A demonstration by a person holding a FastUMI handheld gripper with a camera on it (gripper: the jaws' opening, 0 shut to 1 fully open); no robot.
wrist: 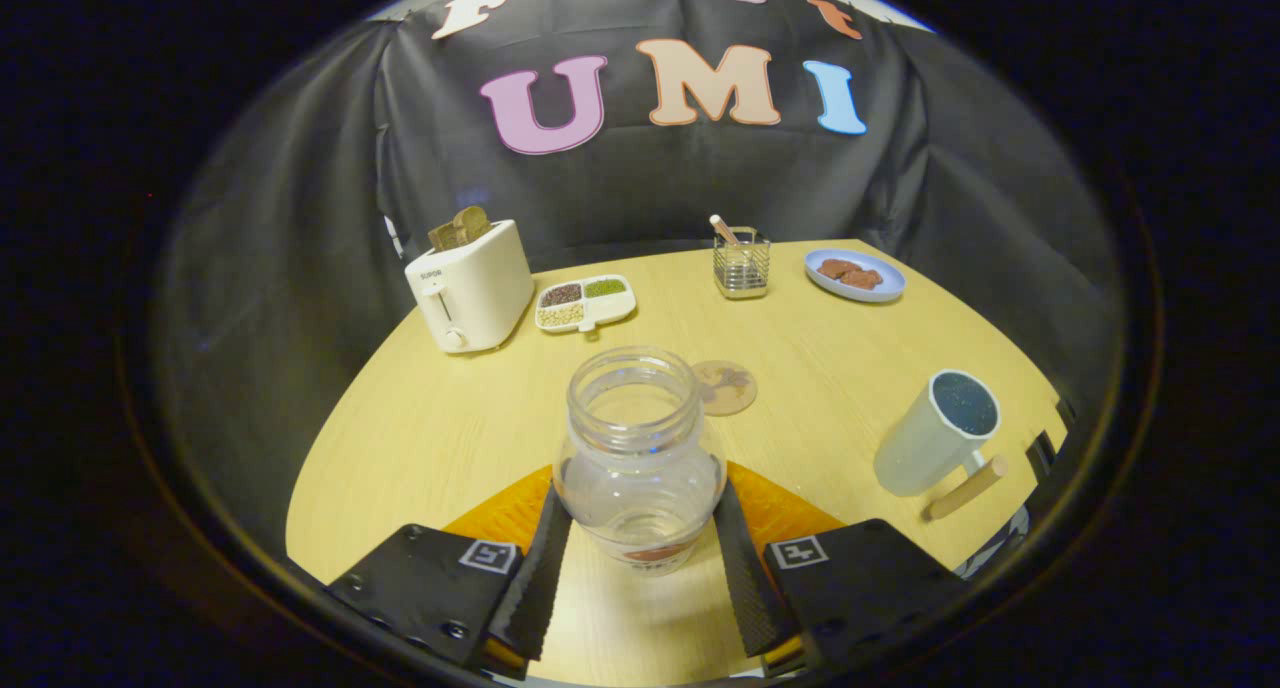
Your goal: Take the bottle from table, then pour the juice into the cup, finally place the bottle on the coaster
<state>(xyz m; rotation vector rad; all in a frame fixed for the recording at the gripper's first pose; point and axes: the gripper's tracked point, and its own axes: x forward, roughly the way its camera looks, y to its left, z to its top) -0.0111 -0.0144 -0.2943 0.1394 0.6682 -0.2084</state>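
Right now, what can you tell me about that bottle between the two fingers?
The bottle is a squat, clear one, glass or plastic by its look, with a wide threaded neck and no lid on it. It stands upright on the wooden table, and I can't make out any juice in it. A label shows low on its front. The gripper has a finger against each side of the bottle's belly, seemingly shut on it. Just beyond the bottle lies a round coaster; the cup stands off to the right.
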